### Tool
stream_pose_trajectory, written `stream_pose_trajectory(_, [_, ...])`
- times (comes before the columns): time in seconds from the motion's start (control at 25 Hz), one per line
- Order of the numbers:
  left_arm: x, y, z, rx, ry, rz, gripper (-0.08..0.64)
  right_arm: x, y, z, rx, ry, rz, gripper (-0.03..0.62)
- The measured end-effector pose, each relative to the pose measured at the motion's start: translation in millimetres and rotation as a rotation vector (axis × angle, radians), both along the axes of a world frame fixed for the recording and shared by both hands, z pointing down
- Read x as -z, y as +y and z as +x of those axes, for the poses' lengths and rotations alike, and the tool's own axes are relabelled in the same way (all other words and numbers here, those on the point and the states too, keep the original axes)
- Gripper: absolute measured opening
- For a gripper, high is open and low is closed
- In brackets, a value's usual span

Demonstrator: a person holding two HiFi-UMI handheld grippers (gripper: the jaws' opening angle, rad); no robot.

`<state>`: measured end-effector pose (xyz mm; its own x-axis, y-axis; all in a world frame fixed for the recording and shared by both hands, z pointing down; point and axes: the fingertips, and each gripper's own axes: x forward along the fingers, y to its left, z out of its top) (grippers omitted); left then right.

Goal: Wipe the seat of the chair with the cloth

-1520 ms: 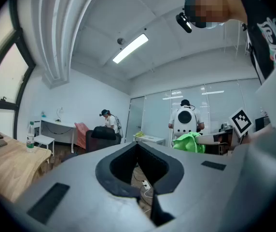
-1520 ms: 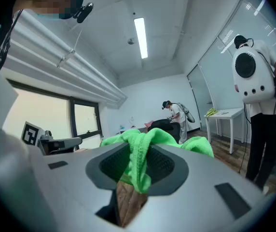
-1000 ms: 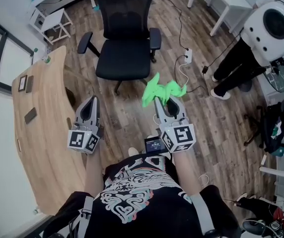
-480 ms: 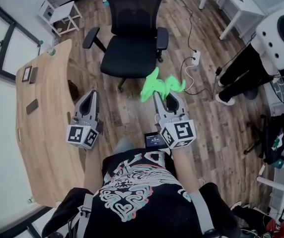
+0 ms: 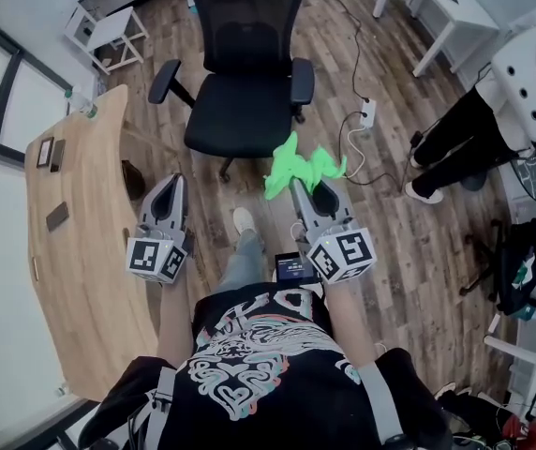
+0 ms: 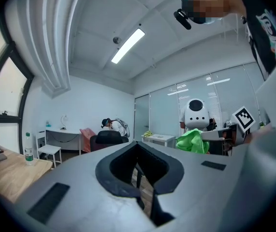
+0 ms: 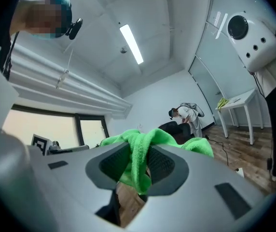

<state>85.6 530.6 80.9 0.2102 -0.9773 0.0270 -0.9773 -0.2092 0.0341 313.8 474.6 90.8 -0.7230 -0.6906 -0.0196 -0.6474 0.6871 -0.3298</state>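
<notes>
So, no wiping yet as far as I can tell. My right tongs [image 5: 302, 188] are grasping the green cloth [image 5: 301, 165], which sits bunched up in the air over the wooden floor [image 5: 390, 232], just short of the black office chair [image 5: 240, 73]. The right gripper view shows it pinched right between the pads. My left tongs [image 5: 169, 187] are clenched on nothing, next to the wooden tabletop [image 5: 71, 223]. The seat [image 5: 233, 118] is bare, cloth nowhere touching it. Basically everything's left: get the cloth down onto the seat and rub across it.
</notes>
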Motion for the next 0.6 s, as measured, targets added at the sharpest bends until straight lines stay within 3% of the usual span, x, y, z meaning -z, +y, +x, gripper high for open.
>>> stream_pose_trajectory(0.32, [-8, -96, -52, -0.012, 0.008, 0.014, 0.0, -10, -85, -56, 0.002, 0.07, 0.016, 0.107])
stream_pose_trajectory(0.6, [-2, -194, -130, -0.024, 0.004, 0.023, -0.001, -5, -187, -122, -0.06, 0.147, 0.034, 0.107])
